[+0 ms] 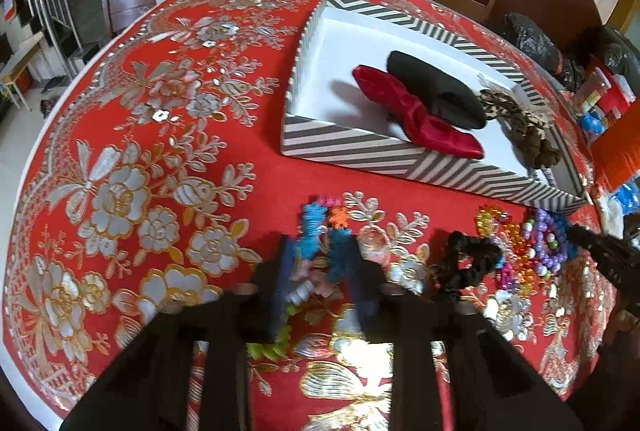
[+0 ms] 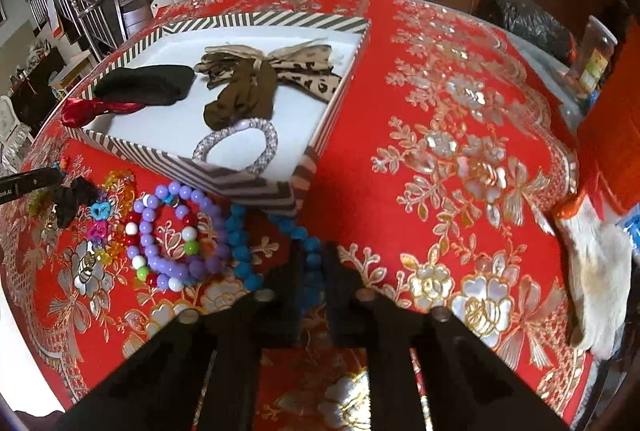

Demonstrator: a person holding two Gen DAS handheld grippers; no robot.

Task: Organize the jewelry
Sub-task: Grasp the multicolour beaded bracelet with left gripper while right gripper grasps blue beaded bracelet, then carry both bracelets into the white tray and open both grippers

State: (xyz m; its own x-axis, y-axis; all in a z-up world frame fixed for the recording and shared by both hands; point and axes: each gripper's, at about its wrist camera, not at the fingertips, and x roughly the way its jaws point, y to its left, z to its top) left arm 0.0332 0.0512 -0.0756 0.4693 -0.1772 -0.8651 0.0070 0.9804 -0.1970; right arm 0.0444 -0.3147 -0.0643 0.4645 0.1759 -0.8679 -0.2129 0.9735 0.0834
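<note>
Blue bead bracelet (image 2: 308, 263) lies on the red cloth surface (image 2: 440, 171) just beside the near corner of the striped box (image 2: 224, 179); right claw (image 2: 312, 287) is pinched nearly closed on one run of its beads. Risk: grip catches only a bead or two, so the elastic may stretch and slip out on lift, or the far loop may drag the purple bracelet (image 2: 180, 231) touching it. Box corner is close, so a low carry could snag the rim. Left claw (image 1: 320, 271) is partly closed around a blurred clump of small colourful hair clips (image 1: 312, 231); can't tell if the pads truly press them. A loose grab likely sheds pieces near the black scrunchie (image 1: 468, 259). Box already holds the red bow (image 1: 416, 119), black bow (image 1: 436, 87) and silver bangle (image 2: 240, 147), so a drop could land on those.
</note>
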